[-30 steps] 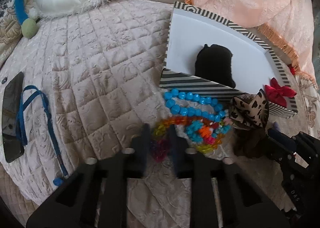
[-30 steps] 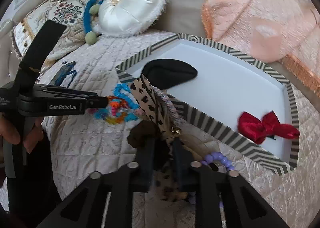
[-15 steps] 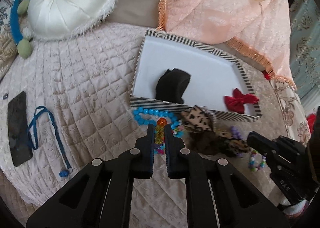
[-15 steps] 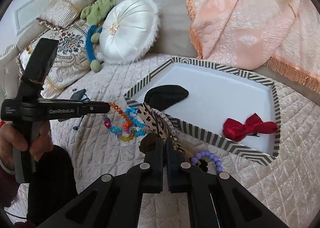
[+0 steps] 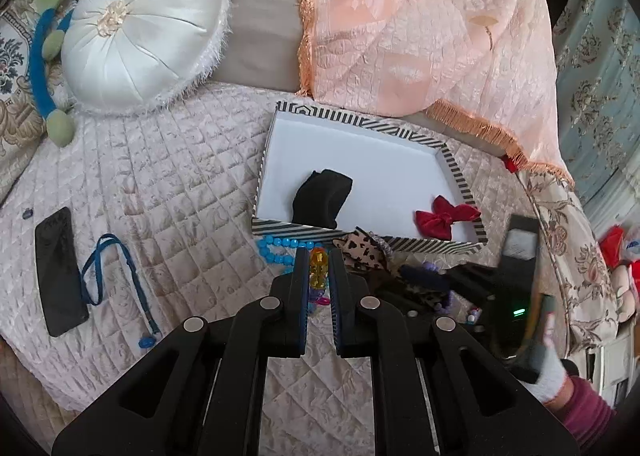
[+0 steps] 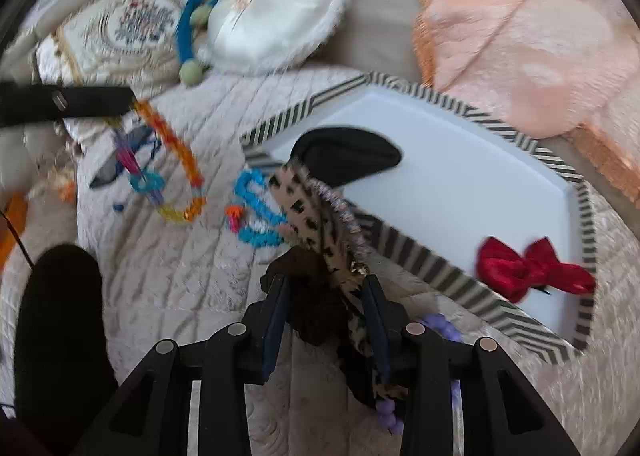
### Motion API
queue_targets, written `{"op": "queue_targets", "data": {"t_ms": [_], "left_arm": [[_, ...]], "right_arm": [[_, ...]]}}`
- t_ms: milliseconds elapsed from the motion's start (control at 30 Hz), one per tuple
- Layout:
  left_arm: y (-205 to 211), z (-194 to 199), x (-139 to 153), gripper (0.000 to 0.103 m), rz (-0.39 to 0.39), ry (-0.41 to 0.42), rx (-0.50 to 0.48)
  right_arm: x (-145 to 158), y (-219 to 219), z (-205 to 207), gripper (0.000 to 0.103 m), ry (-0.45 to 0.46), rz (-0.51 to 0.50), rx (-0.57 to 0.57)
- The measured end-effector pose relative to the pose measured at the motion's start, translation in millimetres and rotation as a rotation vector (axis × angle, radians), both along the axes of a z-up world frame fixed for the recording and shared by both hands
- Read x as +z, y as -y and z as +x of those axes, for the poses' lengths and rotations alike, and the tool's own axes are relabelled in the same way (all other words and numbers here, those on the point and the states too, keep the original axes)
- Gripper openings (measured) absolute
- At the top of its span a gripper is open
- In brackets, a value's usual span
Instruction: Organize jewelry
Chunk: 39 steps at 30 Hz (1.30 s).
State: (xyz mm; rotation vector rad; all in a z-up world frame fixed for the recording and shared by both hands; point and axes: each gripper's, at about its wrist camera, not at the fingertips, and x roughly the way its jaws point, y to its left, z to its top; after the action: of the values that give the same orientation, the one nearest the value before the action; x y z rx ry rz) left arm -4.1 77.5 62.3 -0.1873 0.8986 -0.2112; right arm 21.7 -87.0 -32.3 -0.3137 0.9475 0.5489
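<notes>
My left gripper (image 5: 319,262) is shut on a multicoloured bead necklace (image 5: 319,270), which hangs in the air from it in the right wrist view (image 6: 172,163). A striped tray (image 5: 372,240) holds a black pouch (image 5: 322,197) and a red bow (image 5: 444,215). A blue bead necklace (image 5: 280,248) lies before the tray. My right gripper (image 6: 326,296) is open around a leopard-print scrunchie (image 6: 312,223) and a dark scrunchie (image 6: 316,296). A purple bead bracelet (image 6: 440,326) lies under it.
A black phone (image 5: 58,276) and blue lanyard (image 5: 116,284) lie on the quilt at left. A white round cushion (image 5: 148,23) and peach blanket (image 5: 432,27) sit behind the tray. The tray also shows in the right wrist view (image 6: 440,256).
My left gripper has risen, lifting the multicoloured necklace off the quilt. My right gripper has opened from nearly shut and moved down around the scrunchies.
</notes>
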Motion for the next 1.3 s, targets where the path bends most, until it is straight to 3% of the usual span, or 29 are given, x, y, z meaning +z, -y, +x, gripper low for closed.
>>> {"op": "queue_targets", "data": {"t_ms": [33,100,167,667,800,867,967,1033,1167,1300], "left_arm": [[-1,-1,0,0.008,-0.001,0.001,0.003],[-2,-3,1,0.008,0.005,0.004,0.008],[-2,-5,0,0.008,0.012,0.005,0.01],[0,-19,13,0.008,0.011,0.029,0.014],[0,-21,12,0.008,0.009,0.027,0.017],[0,-21,10,0.008,0.007,0.023,0.019],[1,-22,8,0.008,0.009,0.018,0.016],[2,-22,8,0.008,0.012,0.015,0.018],[1,-21,8,0.008,0.008,0.015,0.021],[0,-20,7,0.008,0.007,0.01,0.023]], "right_arm": [[-2,0,0,0.033,0.003,-0.004,0.003],[0,7,-3,0.013,0.007,0.018,-0.023],[9,18,-7,0.002,0.004,0.086,-0.044],[68,51,-58,0.002,0.017,0.282,-0.063],[55,57,-73,0.002,-0.034,0.234,-0.045],[39,57,-78,0.002,-0.071,0.161,-0.053],[31,60,-86,0.002,-0.066,0.114,-0.047],[35,65,-87,0.004,-0.066,0.139,-0.06],[45,71,-78,0.021,-0.076,0.202,-0.084],[36,74,-59,0.023,-0.159,0.283,-0.142]]}}
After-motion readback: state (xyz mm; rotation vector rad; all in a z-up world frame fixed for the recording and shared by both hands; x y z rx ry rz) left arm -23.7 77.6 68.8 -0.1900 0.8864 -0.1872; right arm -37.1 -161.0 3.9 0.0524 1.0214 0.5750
